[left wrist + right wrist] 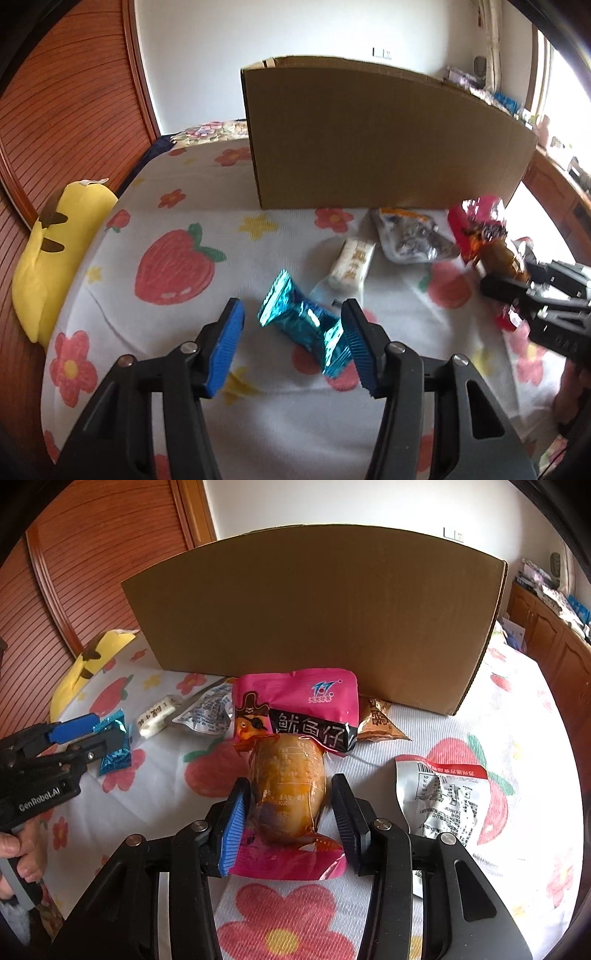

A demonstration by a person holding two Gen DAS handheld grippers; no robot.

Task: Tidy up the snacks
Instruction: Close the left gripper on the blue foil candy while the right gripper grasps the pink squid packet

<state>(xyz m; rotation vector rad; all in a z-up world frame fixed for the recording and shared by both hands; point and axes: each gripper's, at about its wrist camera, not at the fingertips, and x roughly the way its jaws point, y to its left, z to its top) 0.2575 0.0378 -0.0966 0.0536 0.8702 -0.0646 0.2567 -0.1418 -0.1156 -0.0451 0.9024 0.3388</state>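
Flower-and-strawberry bedding [177, 229] is serving as the work surface, with a tall cardboard box [369, 140] standing at the back, probably the place the snacks are meant to end up. At far left a yellow plush [48, 258] is lying against the wooden wall, out of the way.

Next comes the left gripper [291, 328], tilting down toward the bed. Its jaws are standing apart around a teal foil packet [299, 321]; the right pad is touching or nearly touching the packet's lower end, while the left pad is clear of it, so nothing is being clamped yet. The packet is lying flat on the sheet, so I judge the jaws are being lined up to squeeze it across its middle.

Further right, a white bar [351, 262] and a grey pouch [410, 236] are lying loose in front of the box.

In the right wrist view, the right gripper [290, 812] is also angling down, and its pads are pressing on the sides of a pink pouch [295, 701] with a clear amber belly. The pouch seems to be resting on the bed or barely off it. A brown packet [380, 723] is sitting against the box, and a silver-red pouch [443, 797] is lying at far right. A hand [22, 853] is gripping the left tool's handle.
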